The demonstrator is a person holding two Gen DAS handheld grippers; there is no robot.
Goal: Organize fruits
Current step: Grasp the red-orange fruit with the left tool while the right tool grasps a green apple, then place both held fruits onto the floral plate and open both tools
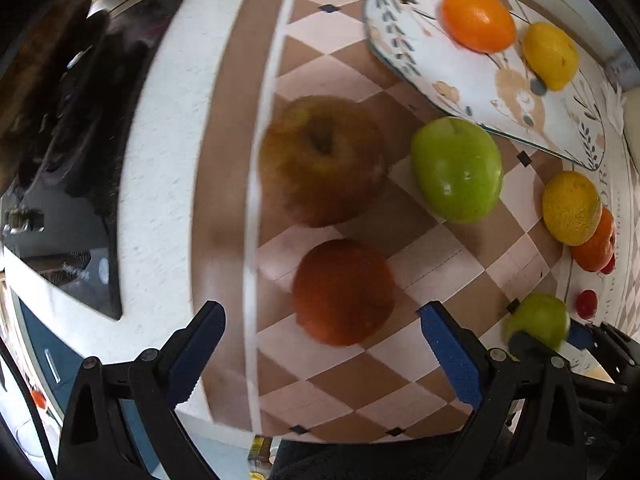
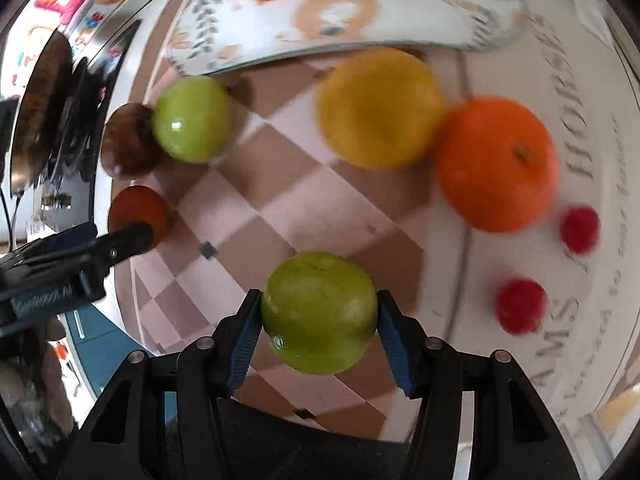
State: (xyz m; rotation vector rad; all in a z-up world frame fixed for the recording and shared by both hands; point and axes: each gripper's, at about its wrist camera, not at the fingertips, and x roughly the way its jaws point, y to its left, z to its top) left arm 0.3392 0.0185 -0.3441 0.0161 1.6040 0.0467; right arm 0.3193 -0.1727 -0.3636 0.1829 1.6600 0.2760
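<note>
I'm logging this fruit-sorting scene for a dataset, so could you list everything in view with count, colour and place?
green apple: 2, green; one between the right gripper's pads, one on the mat by the tray edge
red-brown apple: 1, mottled red-brown; on the mat left of a green apple
dark red fruit: 1; on the mat, ahead of the left gripper
orange: 2, orange; one on the tray, one on the mat
lemon: 2, yellow; one on the tray, one beside the mat's orange
small red fruits: 2, red; mat's right side
tray: 1, white, patterned; far side
checkered mat: 1, brown and cream; on a white counter
left gripper: 1, black, blue pads; open
right gripper: 1; shut on an apple
</note>
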